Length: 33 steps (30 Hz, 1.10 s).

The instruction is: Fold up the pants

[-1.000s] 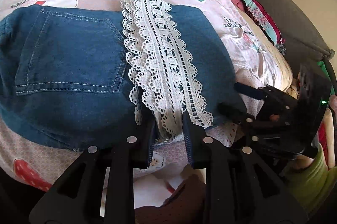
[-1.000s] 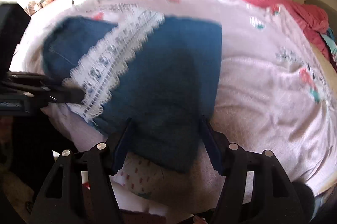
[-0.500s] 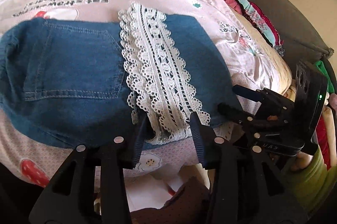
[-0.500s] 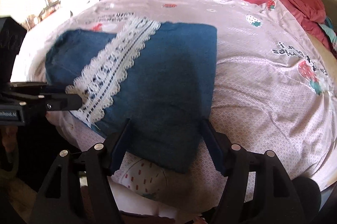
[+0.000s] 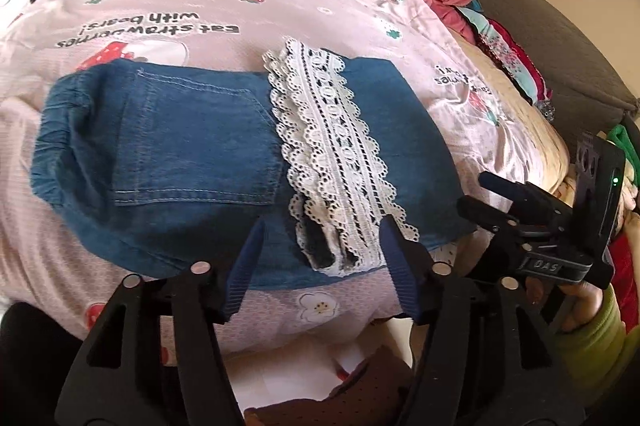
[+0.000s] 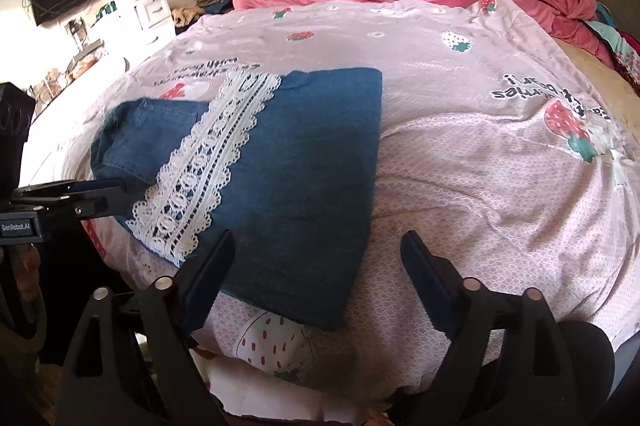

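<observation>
Left wrist view: the folded denim pants point(image 5: 192, 162) lie flat on the bed point(image 5: 460, 38), long axis running left to right, lace band point(image 5: 336, 162) crossing it front to back. The left gripper point(image 5: 320, 258) fingers are spread, empty. Right wrist view: the pants point(image 6: 304, 178) lie near the bed's front edge; the right gripper point(image 6: 316, 266) fingers are spread, empty.

Two black handheld grippers are showing silver rivets and ribbed navy finger pads point(image 5: 240, 274); the right gripper point(image 5: 486, 194), green light glowing, is sitting beside a lime-green sleeve point(image 5: 596, 342).
</observation>
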Available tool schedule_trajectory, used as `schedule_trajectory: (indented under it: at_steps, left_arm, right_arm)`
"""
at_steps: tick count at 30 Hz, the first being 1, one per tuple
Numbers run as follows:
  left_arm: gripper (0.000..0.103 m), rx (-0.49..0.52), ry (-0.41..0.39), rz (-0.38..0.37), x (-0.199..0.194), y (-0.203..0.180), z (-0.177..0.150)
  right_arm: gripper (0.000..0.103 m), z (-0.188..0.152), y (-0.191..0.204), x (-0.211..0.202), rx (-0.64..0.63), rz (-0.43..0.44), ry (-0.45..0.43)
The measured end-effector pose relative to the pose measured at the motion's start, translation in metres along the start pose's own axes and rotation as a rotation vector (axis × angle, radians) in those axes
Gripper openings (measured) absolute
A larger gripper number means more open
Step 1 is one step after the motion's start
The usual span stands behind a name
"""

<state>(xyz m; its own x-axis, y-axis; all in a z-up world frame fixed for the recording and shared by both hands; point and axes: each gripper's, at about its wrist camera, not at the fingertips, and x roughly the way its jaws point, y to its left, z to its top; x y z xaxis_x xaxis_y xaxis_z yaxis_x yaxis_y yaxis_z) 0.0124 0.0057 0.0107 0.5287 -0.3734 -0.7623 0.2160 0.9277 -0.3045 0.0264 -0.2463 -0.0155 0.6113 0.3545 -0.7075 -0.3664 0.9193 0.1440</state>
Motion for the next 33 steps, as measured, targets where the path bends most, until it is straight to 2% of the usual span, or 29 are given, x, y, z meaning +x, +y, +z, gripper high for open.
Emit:
schedule_trajectory:
  at_steps: [3,5,14,21,25,29,33]
  left_arm:
    - [0.064,0.001,-0.012,0.013,-0.004,0.001,0.001]
    - [0.068,0.006,-0.02,0.026,-0.007,0.0,0.001]
    - [0.082,-0.015,-0.051,0.045,-0.017,0.009,0.004]
    - [0.088,-0.049,-0.096,0.079,-0.033,0.029,0.005]
    - [0.089,-0.082,-0.139,0.116,-0.048,0.049,0.004]
    - [0.089,-0.16,-0.154,0.165,-0.056,0.08,0.0]
    - [0.089,-0.249,-0.148,0.15,-0.057,0.109,-0.008]
  right_arm:
    - [0.089,0.002,-0.004,-0.004,0.025,-0.003,-0.018]
    - [0.097,0.003,-0.006,-0.006,0.037,-0.006,-0.03]
    - [0.098,0.009,-0.005,-0.013,0.04,-0.026,-0.06]
    - [0.098,0.023,0.007,-0.012,0.008,-0.017,-0.048]
    - [0.098,0.042,0.024,-0.007,-0.027,0.025,-0.041]
    - [0.098,0.076,0.059,0.003,-0.118,0.107,-0.043]
    - [0.098,0.108,0.102,0.023,-0.24,0.196,-0.008]
